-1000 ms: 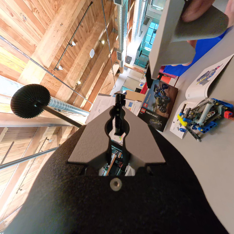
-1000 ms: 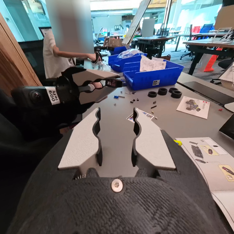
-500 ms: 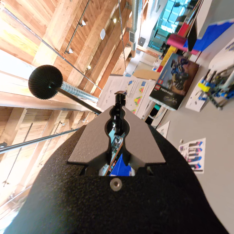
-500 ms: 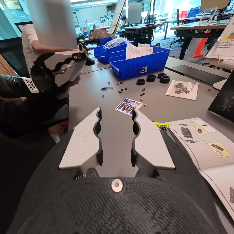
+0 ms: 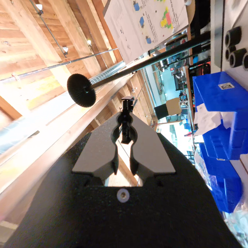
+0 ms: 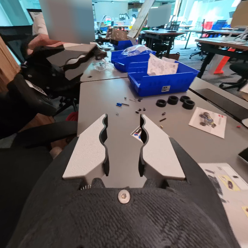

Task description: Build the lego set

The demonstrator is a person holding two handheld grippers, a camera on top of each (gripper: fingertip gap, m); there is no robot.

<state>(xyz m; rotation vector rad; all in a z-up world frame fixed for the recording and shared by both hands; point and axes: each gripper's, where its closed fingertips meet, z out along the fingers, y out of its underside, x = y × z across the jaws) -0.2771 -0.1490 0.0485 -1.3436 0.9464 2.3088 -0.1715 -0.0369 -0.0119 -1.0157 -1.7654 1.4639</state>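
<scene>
Black and slim, a plastic toy-brick beam [image 5: 126, 128] sat clenched in the left tool [image 5: 125, 116], lifted away from the grey table [image 6: 102, 94]. Right tool [image 6: 123, 118] hung released above it, with loose black pins [image 6: 138, 111] and four black rubber tyres [image 6: 173, 100] unused beyond.

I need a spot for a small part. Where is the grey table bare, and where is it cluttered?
Bare: the table's left strip, from its left edge to the blue piece. Crowded: small dark pieces, black tyres, blue bin, booklet.
</scene>
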